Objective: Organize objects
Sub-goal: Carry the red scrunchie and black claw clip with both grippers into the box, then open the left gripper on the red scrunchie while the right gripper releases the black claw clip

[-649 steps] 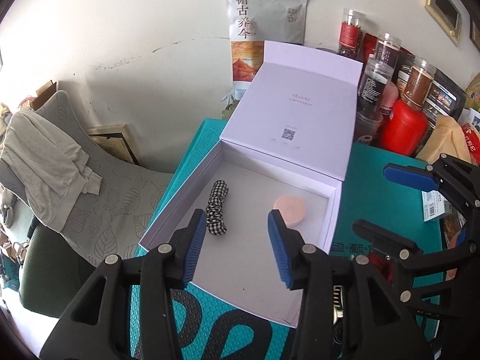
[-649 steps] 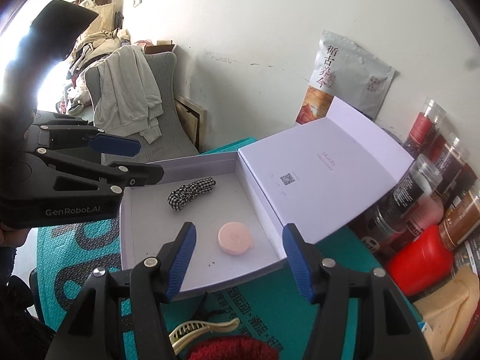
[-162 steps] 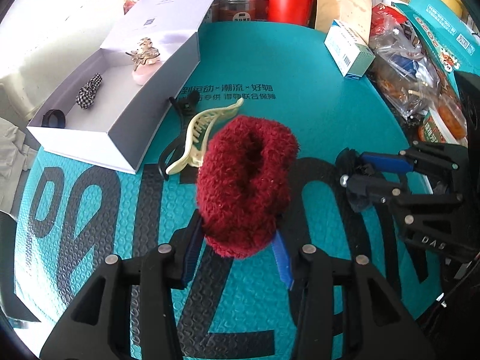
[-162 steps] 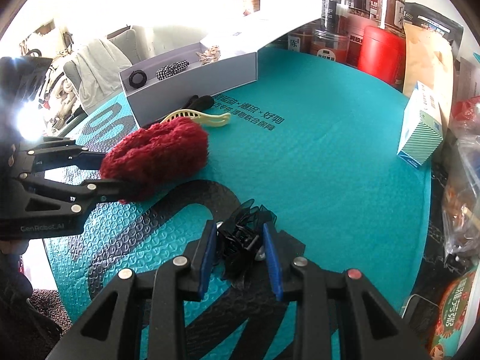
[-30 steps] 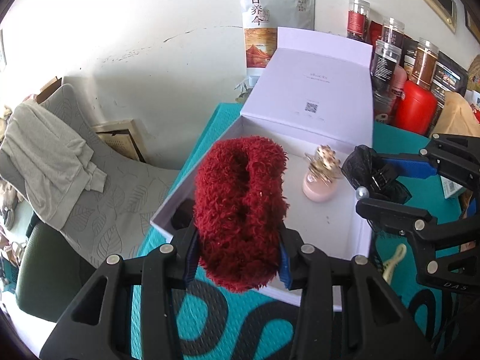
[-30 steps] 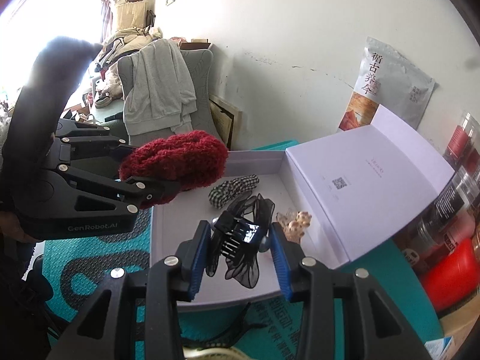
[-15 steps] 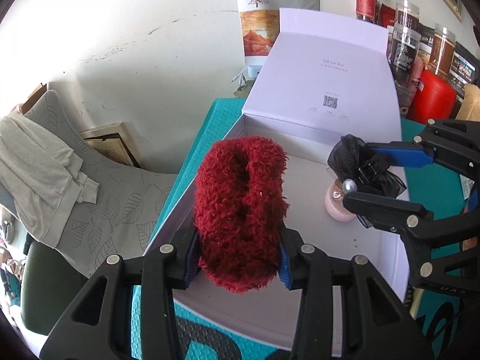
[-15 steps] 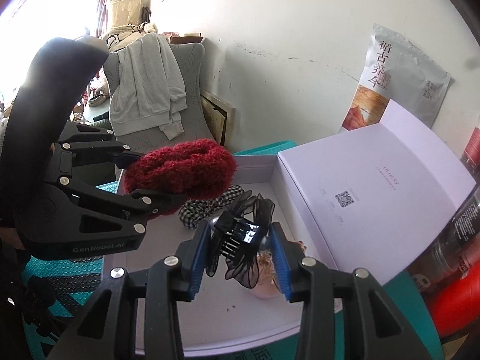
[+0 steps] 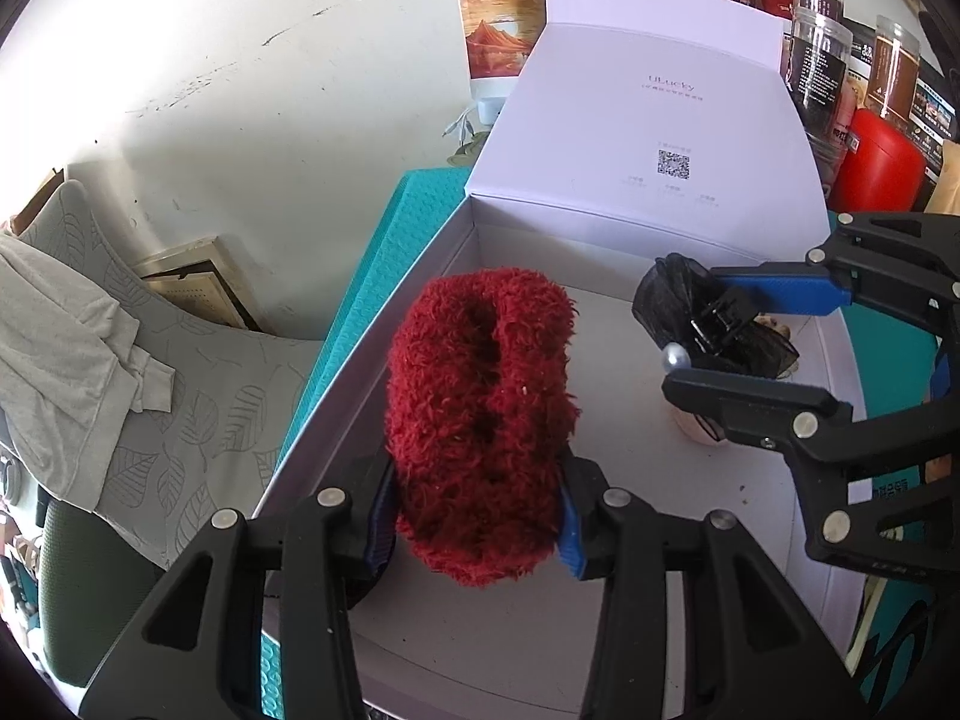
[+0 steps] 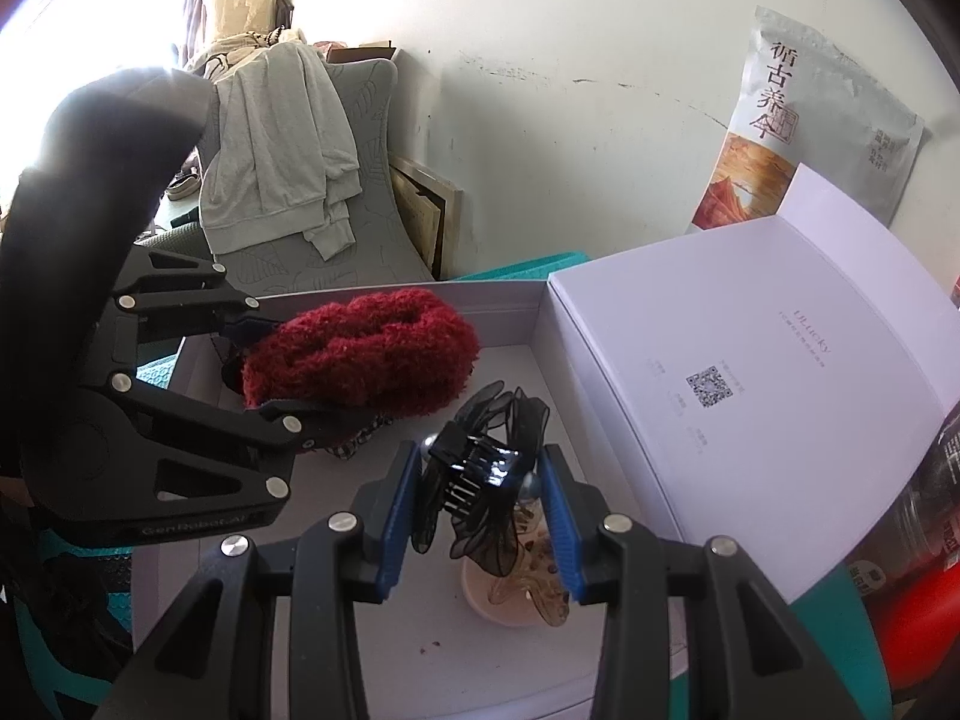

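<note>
My left gripper (image 9: 477, 516) is shut on a fluffy red scrunchie (image 9: 480, 414) and holds it over the left part of the open white box (image 9: 624, 630). It also shows in the right wrist view (image 10: 360, 360). My right gripper (image 10: 480, 516) is shut on a black bow hair clip (image 10: 480, 468), held over the box's right part; the clip also shows in the left wrist view (image 9: 702, 318). Under the clip lie a pink round case (image 10: 498, 600) and a gold clip (image 10: 540, 588). A checked scrunchie (image 10: 360, 438) peeks out below the red one.
The box lid (image 9: 654, 132) stands open against a foil pouch (image 9: 510, 18) at the wall. Jars (image 9: 822, 48) and a red canister (image 9: 882, 168) crowd the back right. The box rests on a teal mat (image 9: 366, 264). A grey chair with clothes (image 10: 288, 162) is left.
Both grippers have moved forward and lower over the box with their loads. The black clip now hangs right above the pink case.
</note>
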`<state>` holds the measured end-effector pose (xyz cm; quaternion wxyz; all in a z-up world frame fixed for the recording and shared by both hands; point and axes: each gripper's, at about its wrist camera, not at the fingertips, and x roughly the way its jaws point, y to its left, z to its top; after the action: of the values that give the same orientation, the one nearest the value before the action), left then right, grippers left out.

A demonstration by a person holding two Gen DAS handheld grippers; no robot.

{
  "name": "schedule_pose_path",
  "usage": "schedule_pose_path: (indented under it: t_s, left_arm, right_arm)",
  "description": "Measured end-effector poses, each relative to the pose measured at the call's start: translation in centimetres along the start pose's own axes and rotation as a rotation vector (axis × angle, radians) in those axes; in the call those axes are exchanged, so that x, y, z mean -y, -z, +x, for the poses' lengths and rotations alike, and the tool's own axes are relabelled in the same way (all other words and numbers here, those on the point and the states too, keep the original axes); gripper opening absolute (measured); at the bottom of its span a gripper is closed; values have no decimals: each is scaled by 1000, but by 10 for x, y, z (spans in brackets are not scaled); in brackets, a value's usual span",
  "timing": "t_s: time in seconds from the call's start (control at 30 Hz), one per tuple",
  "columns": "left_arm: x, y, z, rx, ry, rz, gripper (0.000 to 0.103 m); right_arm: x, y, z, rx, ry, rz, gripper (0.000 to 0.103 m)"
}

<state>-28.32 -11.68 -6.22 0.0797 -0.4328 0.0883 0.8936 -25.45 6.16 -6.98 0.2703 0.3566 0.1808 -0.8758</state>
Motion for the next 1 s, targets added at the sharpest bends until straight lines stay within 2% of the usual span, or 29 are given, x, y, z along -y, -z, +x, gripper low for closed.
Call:
schedule_pose_path:
  t_s: [0.27,0.33,0.57,0.7,1.0]
  left_arm:
    - [0,2,9,-23,7,-1,45]
    - [0,3,10,-31,1,-1,49]
    - [1,4,7,-47,-18,-16,53]
    - [-1,5,0,-46,-19,-34,53]
    - [1,7,-21,-33,-42,-44,58]
  right_arm:
    - [2,3,3,-1,-8,12,40]
    - [3,2,3,0,-10,16,40]
    - [0,2,-1,-10,-8,9,41]
    - [1,1,-6,-6,7,17,49]
    - [0,3,-25,0,27,17,51]
